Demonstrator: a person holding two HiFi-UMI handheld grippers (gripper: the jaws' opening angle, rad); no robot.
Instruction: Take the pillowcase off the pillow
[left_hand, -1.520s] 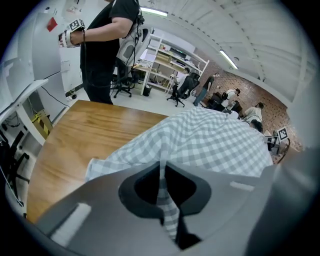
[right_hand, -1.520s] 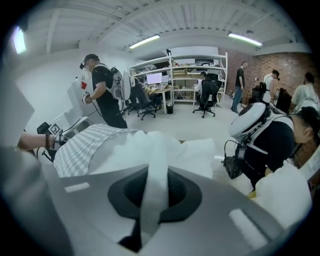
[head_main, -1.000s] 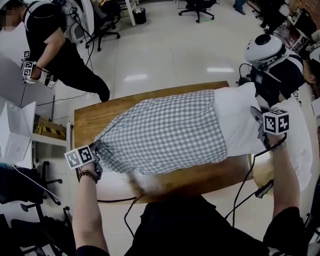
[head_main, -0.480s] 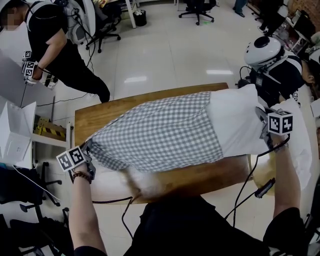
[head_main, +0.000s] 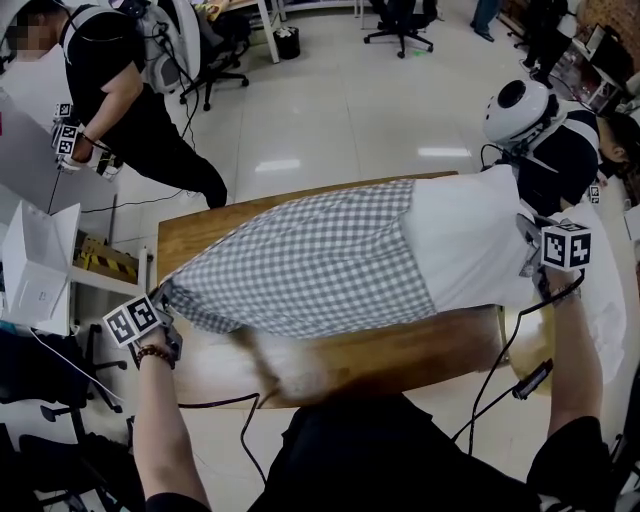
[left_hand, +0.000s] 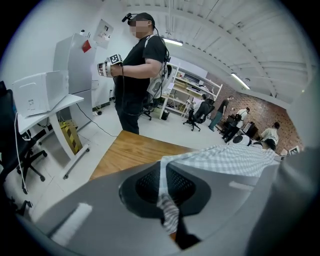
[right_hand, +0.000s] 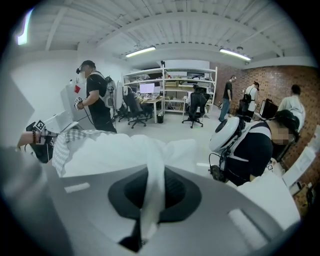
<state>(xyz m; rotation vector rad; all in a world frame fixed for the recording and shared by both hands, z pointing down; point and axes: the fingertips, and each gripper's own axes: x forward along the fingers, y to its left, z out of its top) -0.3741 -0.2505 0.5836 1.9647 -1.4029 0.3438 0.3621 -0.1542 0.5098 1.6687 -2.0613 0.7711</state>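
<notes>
Our left gripper (head_main: 160, 300) has pulled further left and a little nearer to us, dragging its corner of the pillowcase (head_main: 310, 265) along. The checked cover's open edge has slid left, so we see more bare white pillow (head_main: 460, 240) beside our right gripper (head_main: 528, 238), which has edged right.

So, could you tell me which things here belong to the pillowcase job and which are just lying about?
Job: checked pillowcase, white pillow, left gripper shut on the pillowcase, right gripper shut on the pillow, wooden table.
Lying about: white box, office chair.
</notes>
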